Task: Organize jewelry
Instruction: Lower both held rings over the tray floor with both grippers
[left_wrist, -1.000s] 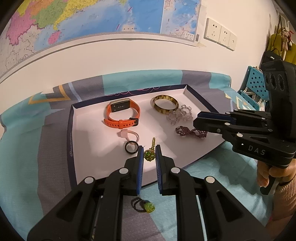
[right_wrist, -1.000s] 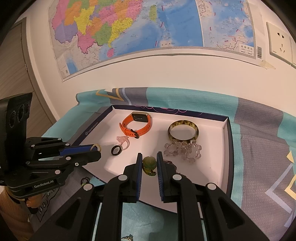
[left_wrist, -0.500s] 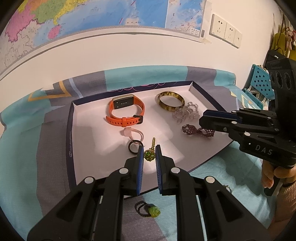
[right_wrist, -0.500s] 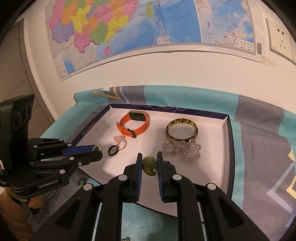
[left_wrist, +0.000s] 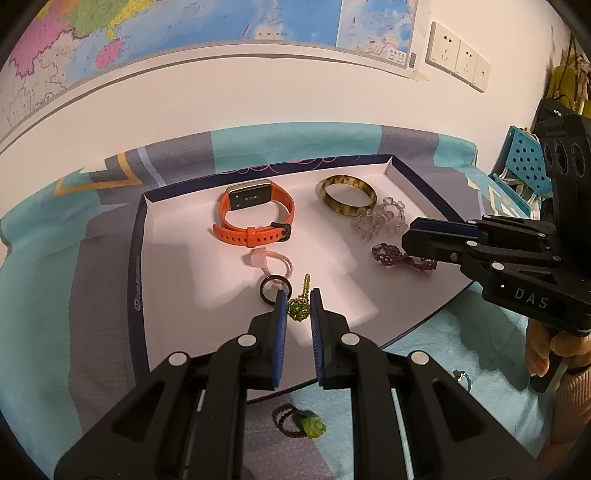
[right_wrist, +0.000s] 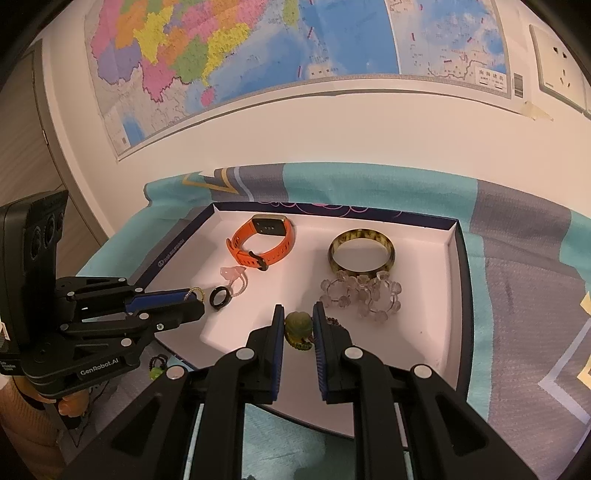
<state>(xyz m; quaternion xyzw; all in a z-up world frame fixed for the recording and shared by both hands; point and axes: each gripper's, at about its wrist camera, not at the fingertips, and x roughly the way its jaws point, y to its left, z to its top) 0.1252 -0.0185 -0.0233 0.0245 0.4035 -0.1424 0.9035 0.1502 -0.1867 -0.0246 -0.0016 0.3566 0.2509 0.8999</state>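
A shallow white tray with a dark rim lies on the patterned cloth. In it lie an orange watch, a mottled bangle, a clear bead bracelet, a maroon bead bracelet, a pink ring and a black ring. My left gripper is shut on a green beaded ring above the tray's front. My right gripper is shut on a green stone pendant over the tray, near the maroon bracelet.
On the cloth in front of the tray lie a dark bead ring with a green stone and a small teal ring. A wall with a map and sockets stands behind. A blue perforated basket stands at the right.
Both grippers have held their pieces throughout. The left gripper has drifted slightly back and right over the tray's front; the right gripper has barely moved.
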